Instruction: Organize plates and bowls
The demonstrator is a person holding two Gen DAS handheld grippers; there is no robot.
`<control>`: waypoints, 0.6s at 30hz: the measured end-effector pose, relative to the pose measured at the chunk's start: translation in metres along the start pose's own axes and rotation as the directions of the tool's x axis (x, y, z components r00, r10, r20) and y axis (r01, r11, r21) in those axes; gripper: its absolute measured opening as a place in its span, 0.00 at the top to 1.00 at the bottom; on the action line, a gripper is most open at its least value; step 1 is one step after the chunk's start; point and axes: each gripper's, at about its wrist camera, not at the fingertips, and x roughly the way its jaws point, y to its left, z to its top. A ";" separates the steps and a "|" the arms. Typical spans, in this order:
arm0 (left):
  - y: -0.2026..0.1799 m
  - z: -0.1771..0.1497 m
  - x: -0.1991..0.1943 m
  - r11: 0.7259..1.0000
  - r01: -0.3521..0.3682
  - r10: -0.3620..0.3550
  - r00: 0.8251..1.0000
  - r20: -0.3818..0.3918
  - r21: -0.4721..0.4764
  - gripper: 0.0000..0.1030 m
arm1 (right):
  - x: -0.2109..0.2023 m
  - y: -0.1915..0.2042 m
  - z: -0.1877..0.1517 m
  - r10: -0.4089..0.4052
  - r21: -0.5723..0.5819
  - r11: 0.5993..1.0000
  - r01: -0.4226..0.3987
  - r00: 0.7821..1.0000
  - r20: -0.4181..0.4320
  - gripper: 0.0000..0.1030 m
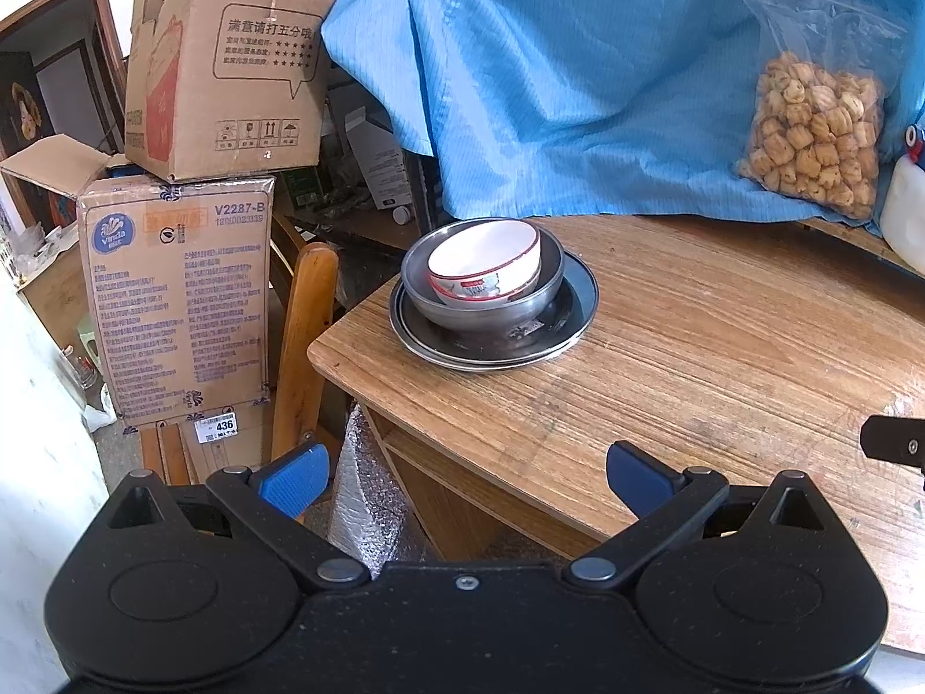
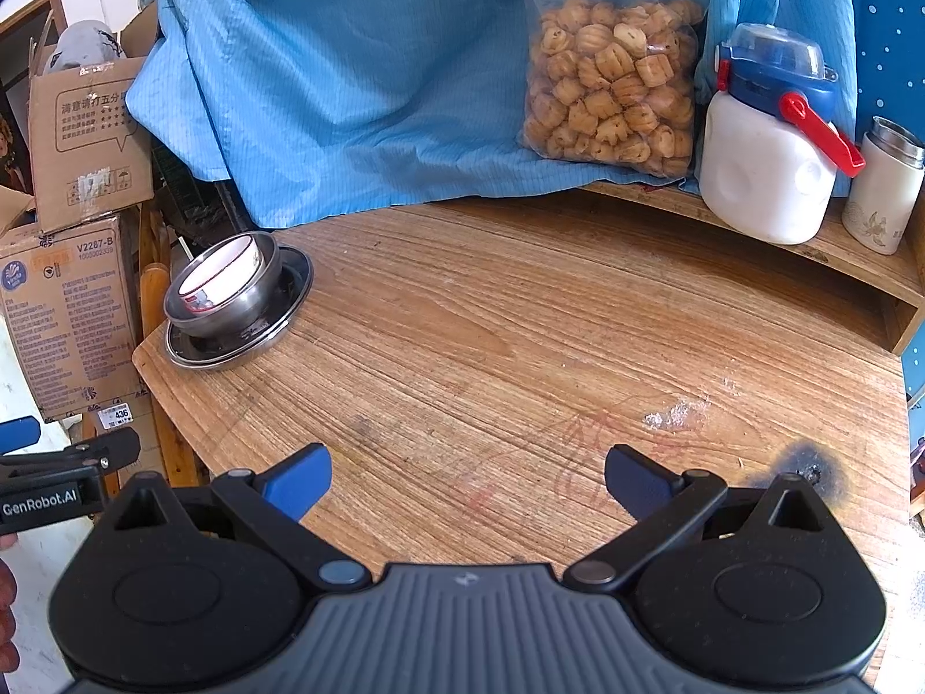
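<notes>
left gripper (image 1: 462, 477) spread wide, nothing between the blue pads (image 1: 295, 477), hovering off the near left corner of the wooden table (image 1: 694, 347). right gripper (image 2: 468, 480) likewise wide apart and empty, low over bare wood mid-table.

up at about 12 o'clock from the left tool, near the table's left corner: a nested stack. white ceramic bowl (image 1: 485, 260) with red rim sitting tilted inside a steel bowl (image 1: 491, 303), both resting on what looks like two stacked steel plates (image 1: 572, 312). from the right tool, same stack out at 10 o'clock, well apart.

probably stiff all round. ceramic likely the heaviest for its size and chippable; glazed, so slippery. best taken by pinching the raised rim, one pad inside, one outside. steel pieces likely light, thin, smooth, prone to sliding and clattering; plates flat, lip hard to get under.

further out at 1 to 2 o'clock: snack bag (image 2: 613, 81), white jug (image 2: 763, 162), blue cloth (image 1: 578, 58).
</notes>
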 end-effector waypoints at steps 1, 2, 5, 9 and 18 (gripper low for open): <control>0.001 0.000 0.000 1.000 0.003 -0.003 1.000 0.000 -0.007 0.01 | 0.000 0.000 0.000 0.001 0.001 1.000 -0.001 1.000 -0.002 0.00; 0.002 0.001 0.000 1.000 0.004 -0.004 1.000 -0.004 -0.013 0.01 | 0.000 -0.001 0.001 0.000 0.002 1.000 0.000 1.000 -0.003 0.00; 0.002 0.001 0.000 1.000 -0.001 0.001 1.000 -0.012 -0.021 0.01 | 0.001 -0.002 0.001 0.000 0.005 1.000 0.000 1.000 -0.004 0.00; -0.001 0.001 0.001 1.000 0.005 -0.005 1.000 -0.021 -0.018 0.01 | 0.001 -0.002 0.001 -0.001 0.009 1.000 0.001 1.000 -0.007 0.00; -0.003 0.001 0.001 1.000 0.008 -0.008 1.000 -0.025 -0.009 0.01 | 0.002 -0.003 0.001 0.003 0.009 1.000 -0.003 1.000 -0.012 0.00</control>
